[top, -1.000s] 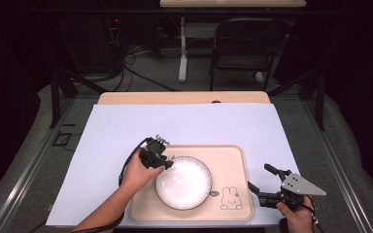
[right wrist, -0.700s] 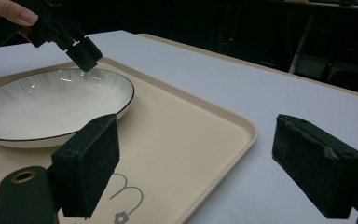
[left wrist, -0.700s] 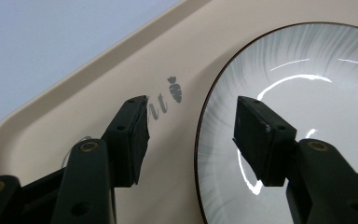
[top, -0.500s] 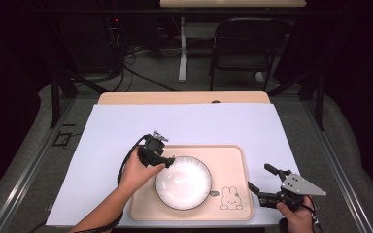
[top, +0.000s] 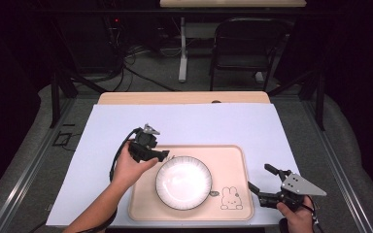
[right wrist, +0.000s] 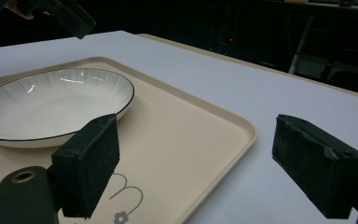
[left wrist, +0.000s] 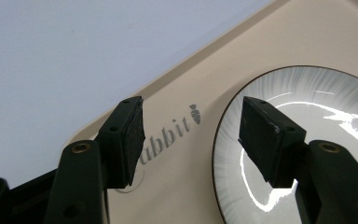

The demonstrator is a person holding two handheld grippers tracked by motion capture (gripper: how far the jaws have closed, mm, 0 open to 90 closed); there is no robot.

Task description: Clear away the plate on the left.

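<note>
Plate (top: 184, 182): round and shallow, with a glossy white inside, fine grey lines running out to the rim, and a thin dark edge. Light reflects on its middle. It is empty.
Plate position: it lies flat on the tray, in the left half, closer to the near edge than to the far edge. Its rim does not touch the tray's raised border.
Tray (top: 233, 160): beige, rectangular with rounded corners. It has a small rabbit drawing (top: 231, 198) near its near right corner and grey lettering with a tiny carrot (left wrist: 195, 113) near its far left corner. It rests on the pale sheet (top: 199, 124) that covers the table, at the near edge.
Left gripper (top: 161, 155): it hovers over the far left corner of the tray, just beside the plate's far left rim. Its jaws have just been opening and now stand spread, with nothing between them; in the left gripper view one pad is over the lettering and the other over the plate's rim.
Right gripper (top: 261, 178): held low beside the near right corner of the tray, well apart from the plate. Its jaws are spread wide and pinch nothing.
</note>
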